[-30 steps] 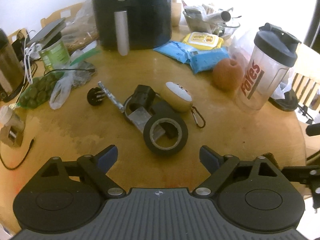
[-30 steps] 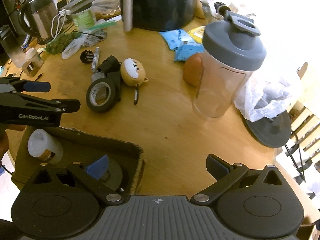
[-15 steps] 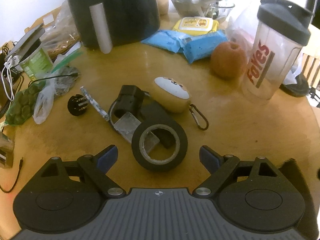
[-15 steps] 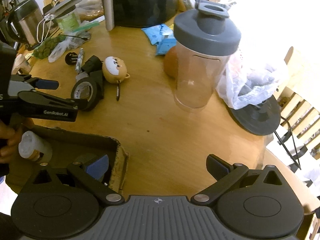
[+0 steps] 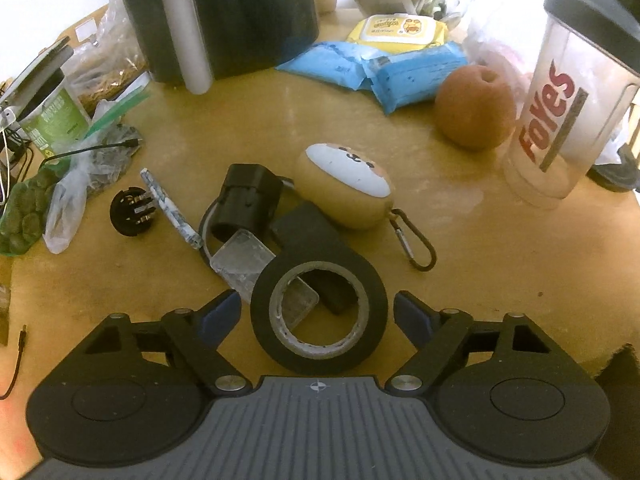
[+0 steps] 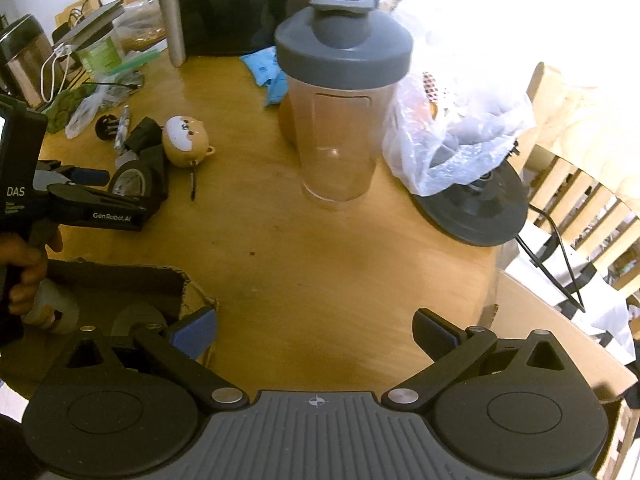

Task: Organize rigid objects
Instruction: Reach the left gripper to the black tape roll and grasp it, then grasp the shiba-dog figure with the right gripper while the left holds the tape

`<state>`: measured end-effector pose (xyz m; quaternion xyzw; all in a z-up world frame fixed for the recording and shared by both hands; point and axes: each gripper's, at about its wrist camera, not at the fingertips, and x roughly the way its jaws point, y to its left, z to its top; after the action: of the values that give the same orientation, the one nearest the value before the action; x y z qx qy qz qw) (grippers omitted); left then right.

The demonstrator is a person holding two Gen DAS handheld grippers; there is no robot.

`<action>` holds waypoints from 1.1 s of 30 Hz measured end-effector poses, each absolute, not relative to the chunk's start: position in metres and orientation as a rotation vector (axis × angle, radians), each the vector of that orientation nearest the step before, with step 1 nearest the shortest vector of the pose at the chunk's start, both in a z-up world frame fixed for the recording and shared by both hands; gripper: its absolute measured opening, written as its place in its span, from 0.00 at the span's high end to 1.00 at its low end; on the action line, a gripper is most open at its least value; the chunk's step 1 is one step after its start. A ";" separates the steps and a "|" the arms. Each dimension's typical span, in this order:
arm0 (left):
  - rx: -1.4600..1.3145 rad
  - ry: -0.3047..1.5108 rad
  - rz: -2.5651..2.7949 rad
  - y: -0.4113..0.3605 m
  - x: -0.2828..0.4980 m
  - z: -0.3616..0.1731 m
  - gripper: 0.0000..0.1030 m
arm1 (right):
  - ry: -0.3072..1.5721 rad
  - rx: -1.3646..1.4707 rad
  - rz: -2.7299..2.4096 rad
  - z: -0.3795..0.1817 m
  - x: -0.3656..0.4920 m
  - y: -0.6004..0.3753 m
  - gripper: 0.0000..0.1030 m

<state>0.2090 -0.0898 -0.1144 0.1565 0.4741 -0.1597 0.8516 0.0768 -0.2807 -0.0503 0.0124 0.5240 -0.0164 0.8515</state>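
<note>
The left gripper [image 5: 318, 314] jaws, just closing, straddle the black tape roll [image 5: 319, 322] without pad contact; a gap remains each side. The roll lies flat near the surface [image 5: 480, 280] near edge, overlapping a clear case [image 5: 244, 260]. The right gripper [image 6: 316, 330] jaws stand open over bare wood beside the cardboard box [image 6: 120, 280].

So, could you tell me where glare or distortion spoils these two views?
Left wrist view: the top edge is blown out white, and the shaker bottle bows with the fisheye; the tape roll is sharp. Right wrist view: the right side is washed out by window light, bleaching the plastic bag; the table looks slightly smeared.
</note>
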 end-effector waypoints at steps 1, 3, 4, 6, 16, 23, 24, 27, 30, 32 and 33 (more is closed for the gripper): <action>0.328 1.001 -0.341 -0.090 0.210 -0.115 0.29 | 1.104 0.029 -0.038 -0.050 0.077 -0.282 0.00; 0.322 1.004 -0.341 -0.089 0.210 -0.115 0.29 | 1.104 0.031 -0.041 -0.050 0.076 -0.284 0.00; 0.321 1.004 -0.341 -0.089 0.210 -0.115 0.29 | 1.104 0.031 -0.043 -0.050 0.076 -0.284 0.00; 0.316 1.009 -0.340 -0.089 0.210 -0.115 0.30 | 1.103 0.032 -0.044 -0.050 0.076 -0.284 0.00; 0.276 0.995 -0.337 -0.081 0.204 -0.099 0.30 | 1.087 0.033 -0.024 -0.049 0.078 -0.277 0.00; 0.240 0.989 -0.339 -0.071 0.196 -0.085 0.30 | 1.075 0.033 0.003 -0.047 0.080 -0.267 0.00; 0.234 0.988 -0.338 -0.069 0.194 -0.083 0.30 | 1.073 0.032 0.010 -0.046 0.081 -0.266 0.00; 0.216 0.981 -0.335 -0.063 0.189 -0.076 0.30 | 1.066 0.029 0.029 -0.045 0.083 -0.260 0.00; 0.199 0.976 -0.333 -0.058 0.185 -0.069 0.30 | 1.060 0.026 0.052 -0.044 0.084 -0.254 0.00; 0.188 0.973 -0.331 -0.054 0.182 -0.064 0.30 | 1.057 0.024 0.064 -0.043 0.086 -0.250 0.00; 0.182 0.971 -0.330 -0.051 0.181 -0.062 0.30 | 1.056 0.024 0.069 -0.043 0.087 -0.248 0.00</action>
<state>0.1806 -0.0514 -0.0615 0.0869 0.4639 -0.1574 0.8674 0.0865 -0.2482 -0.0428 0.0113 0.5035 0.0331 0.8633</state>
